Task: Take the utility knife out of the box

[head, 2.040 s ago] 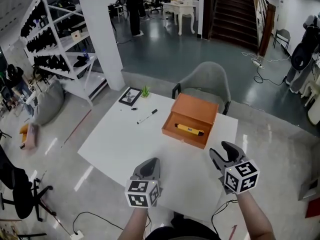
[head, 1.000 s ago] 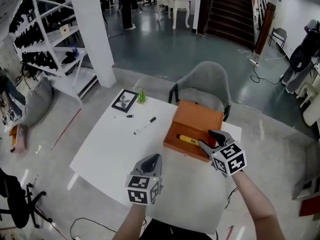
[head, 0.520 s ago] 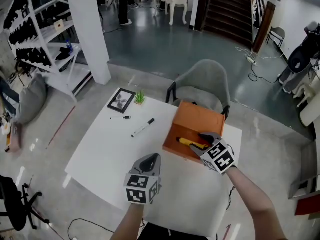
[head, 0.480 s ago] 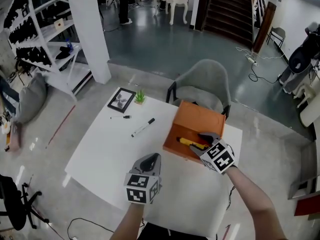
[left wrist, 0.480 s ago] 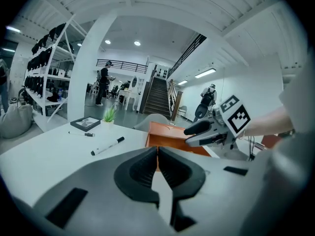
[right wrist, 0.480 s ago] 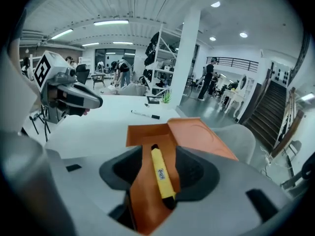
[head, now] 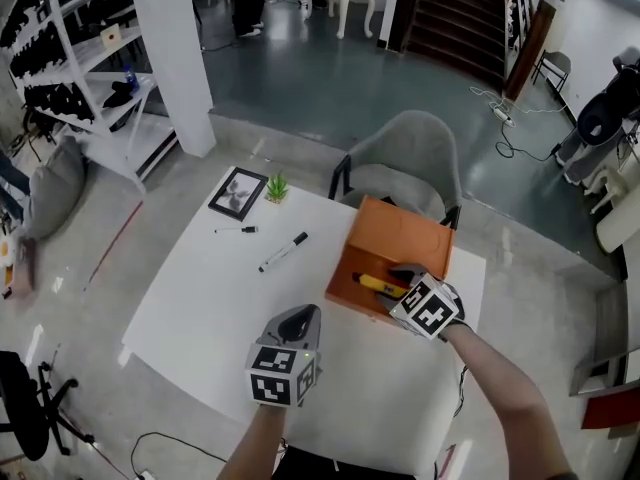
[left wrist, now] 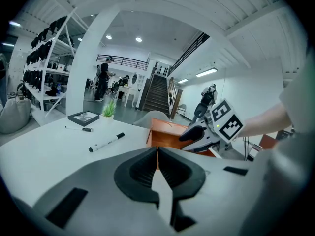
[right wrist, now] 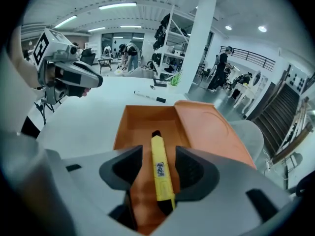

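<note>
Yellow utility knife point(right wrist: 162, 181) lies lengthwise in open orange box point(head: 398, 236) | right gripper point(right wrist: 158, 154) reaches into box, jaws apart, 1 either side of knife | left gripper point(left wrist: 157, 154), jaws together on nothing, hangs over white table point(head: 210, 298) | marker pen point(head: 283, 252) lies left of box

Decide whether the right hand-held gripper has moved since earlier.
Yes. The right hand-held gripper went forward from short of the orange box to over it; open jaws now straddle the utility knife.

Bright, even indoor light
At twelve o'clock ceiling lights point(right wrist: 118, 5) are glowing; the floor point(head: 320, 78) is glinting; gripper views are warping, darkening at the rims.
</note>
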Demonstrator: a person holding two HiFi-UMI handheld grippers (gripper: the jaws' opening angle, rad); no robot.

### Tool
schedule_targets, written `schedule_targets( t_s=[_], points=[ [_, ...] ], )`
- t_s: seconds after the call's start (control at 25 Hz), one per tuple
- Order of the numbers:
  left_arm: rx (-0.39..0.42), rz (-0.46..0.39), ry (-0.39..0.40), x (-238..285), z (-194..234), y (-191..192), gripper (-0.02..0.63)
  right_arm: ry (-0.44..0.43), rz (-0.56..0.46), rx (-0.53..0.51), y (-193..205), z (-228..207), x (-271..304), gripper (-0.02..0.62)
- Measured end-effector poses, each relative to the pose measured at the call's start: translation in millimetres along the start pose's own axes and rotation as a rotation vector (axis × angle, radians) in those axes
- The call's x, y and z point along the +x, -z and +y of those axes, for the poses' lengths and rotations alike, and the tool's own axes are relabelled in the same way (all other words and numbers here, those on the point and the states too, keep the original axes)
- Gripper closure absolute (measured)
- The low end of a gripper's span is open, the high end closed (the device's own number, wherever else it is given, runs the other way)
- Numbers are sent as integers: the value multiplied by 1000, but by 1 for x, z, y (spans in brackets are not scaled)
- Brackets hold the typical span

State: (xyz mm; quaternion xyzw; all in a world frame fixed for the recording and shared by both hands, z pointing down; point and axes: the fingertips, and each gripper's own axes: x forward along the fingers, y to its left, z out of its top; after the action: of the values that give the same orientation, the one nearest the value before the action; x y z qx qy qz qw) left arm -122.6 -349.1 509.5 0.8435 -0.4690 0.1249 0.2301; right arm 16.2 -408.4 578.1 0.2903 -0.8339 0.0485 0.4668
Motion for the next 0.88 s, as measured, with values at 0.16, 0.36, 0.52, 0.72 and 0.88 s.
schedule_targets(
  t_s=[0.16, 0.36, 0.52, 0.72, 0.88],
  points=[
    [-9, 8, 8, 3, 4, 3, 591, -26, 57, 1, 11, 3, 13, 387],
    [-28, 13, 6, 4, 13, 5, 591, -63, 99, -11, 15, 6, 25, 387],
    [-33, 25, 10, 9, 16, 8, 591, -68, 124, -34, 20, 3, 35, 387],
    [-40, 28, 8, 11, 18, 9, 591, -89, 144, -39, 22, 5, 41, 388],
    [-45, 32, 4, 12, 21, 10, 591, -104, 144, -32, 20, 5, 39, 388]
  ],
)
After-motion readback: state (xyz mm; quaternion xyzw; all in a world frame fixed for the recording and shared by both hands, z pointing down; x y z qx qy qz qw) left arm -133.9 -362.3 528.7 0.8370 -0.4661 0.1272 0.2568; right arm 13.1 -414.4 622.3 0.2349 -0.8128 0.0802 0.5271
